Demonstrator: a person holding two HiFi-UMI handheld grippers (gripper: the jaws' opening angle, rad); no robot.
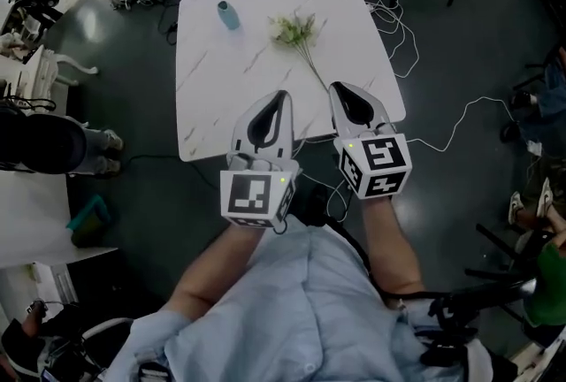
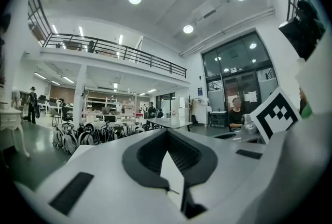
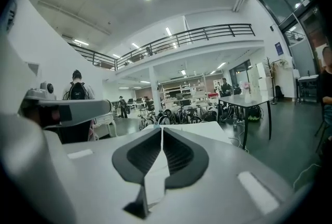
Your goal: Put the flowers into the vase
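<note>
- Flowers (image 1: 296, 31): pale bunch lying flat on white marble desk (image 1: 212, 97), upper centre of head view; thin stem runs toward lower right.
- Vase (image 1: 228, 15): small, teal, upright, up-left of flowers, apart from them.
- L tool (image 1: 282, 95): narrow, jaws together, nothing btwn; over desk's near edge, frame centre.
- R tool (image 1: 337, 87): jaws together too, empty; tip near stem's lower end.

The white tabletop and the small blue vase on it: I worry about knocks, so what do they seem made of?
The white tabletop looks like marble or a marble-print laminate: faint grey veins, smooth, slightly matt. Which one, the head view can't tell. The small blue vase looks glazed ceramic or possibly plastic: even pale blue, opaque, too small to settle.
</note>
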